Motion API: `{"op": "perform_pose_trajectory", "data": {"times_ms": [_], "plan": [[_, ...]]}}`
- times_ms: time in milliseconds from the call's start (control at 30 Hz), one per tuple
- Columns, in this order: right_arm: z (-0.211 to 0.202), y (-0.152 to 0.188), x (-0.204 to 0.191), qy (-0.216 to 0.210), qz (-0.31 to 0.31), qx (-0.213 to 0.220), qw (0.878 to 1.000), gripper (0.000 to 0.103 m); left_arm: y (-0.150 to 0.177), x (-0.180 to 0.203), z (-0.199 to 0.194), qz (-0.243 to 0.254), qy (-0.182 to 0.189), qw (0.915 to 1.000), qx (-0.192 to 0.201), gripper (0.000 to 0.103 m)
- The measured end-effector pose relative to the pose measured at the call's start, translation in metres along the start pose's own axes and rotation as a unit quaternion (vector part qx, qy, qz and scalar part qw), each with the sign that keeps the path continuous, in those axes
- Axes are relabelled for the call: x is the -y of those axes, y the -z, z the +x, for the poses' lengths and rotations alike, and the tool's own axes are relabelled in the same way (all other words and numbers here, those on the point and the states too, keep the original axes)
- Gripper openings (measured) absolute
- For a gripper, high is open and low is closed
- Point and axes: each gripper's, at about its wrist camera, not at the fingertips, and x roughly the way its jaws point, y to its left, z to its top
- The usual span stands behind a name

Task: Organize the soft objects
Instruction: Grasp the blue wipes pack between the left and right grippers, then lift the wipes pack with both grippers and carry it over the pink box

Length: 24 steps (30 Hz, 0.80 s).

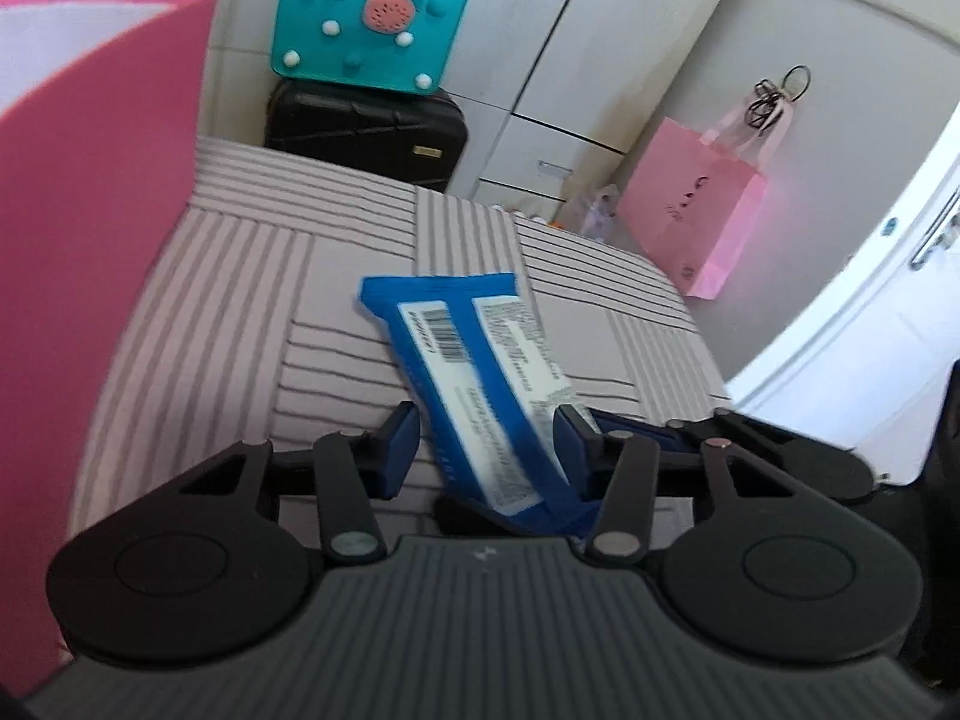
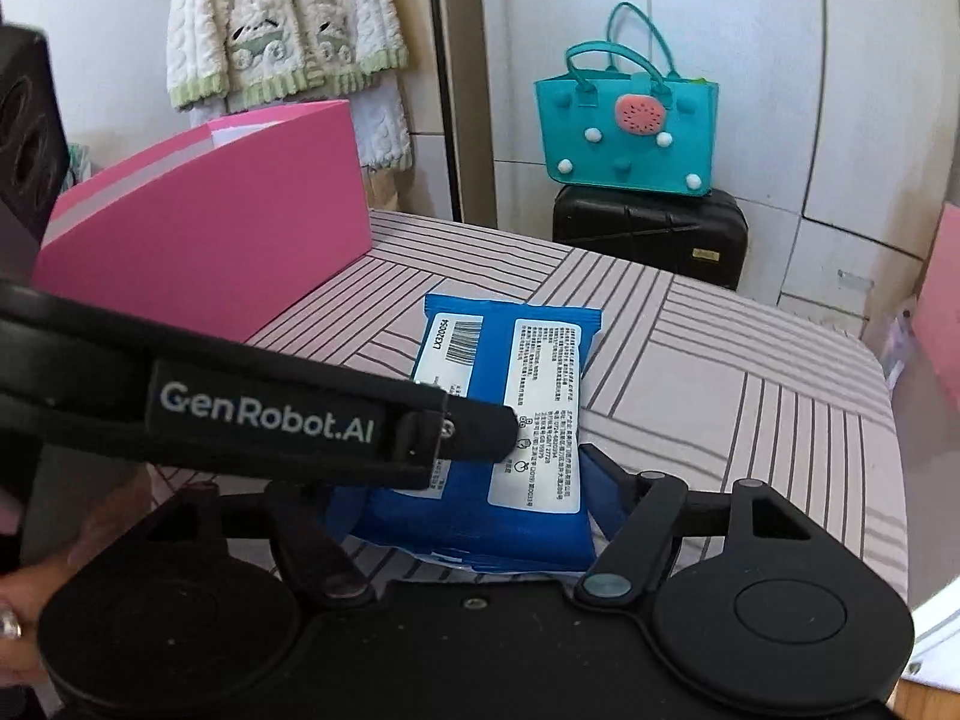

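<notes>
Fingers of the left gripper [image 1: 486, 441] stand apart around a blue packet [image 1: 480, 384] on the striped table [image 1: 240, 300], near its right edge, likely for a grasp; right gripper [image 2: 480, 480] straddles it, grip unclear.

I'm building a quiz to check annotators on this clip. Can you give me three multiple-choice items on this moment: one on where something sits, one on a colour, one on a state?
1. Where is the teal handbag?
A. on the black suitcase
B. inside the pink box
C. on the striped cloth

2. What colour is the soft packet?
A. green
B. blue
C. yellow

3. How does the packet lie in the left gripper?
A. lying outside it
B. between its fingers
C. hanging from a hook

Answers:
1. A, the bag stands on the suitcase's top.
2. B, blue wrapper with white labels.
3. B, a finger flanks each side.
</notes>
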Motion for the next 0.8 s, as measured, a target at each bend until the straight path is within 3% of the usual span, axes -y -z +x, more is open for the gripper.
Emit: {"op": "perform_pose_trajectory", "data": {"times_ms": [100, 200, 400, 567, 800], "plan": [[-0.006, 0.006, 0.002, 0.006, 0.045, 0.009, 0.999, 0.076, 0.005, 0.000, -0.001, 0.005, -0.004, 1.0000, 0.007, 0.030], [-0.017, 0.018, 0.001, 0.013, 0.106, 0.030, 0.994, 0.075, 0.011, -0.002, -0.006, 0.008, 0.007, 0.9999, 0.008, 0.024], [-0.025, 0.030, -0.023, 0.061, 0.113, 0.042, 0.991, 0.072, 0.018, -0.002, -0.013, 0.025, 0.024, 0.9994, 0.003, 0.023], [-0.035, 0.038, -0.026, 0.058, 0.154, 0.057, 0.985, 0.072, 0.020, -0.004, -0.022, 0.025, 0.044, 0.9987, -0.004, 0.023], [-0.046, 0.047, -0.041, 0.053, 0.153, 0.056, 0.985, 0.071, 0.029, 0.004, -0.040, 0.049, 0.022, 0.9985, -0.014, 0.023]]}}
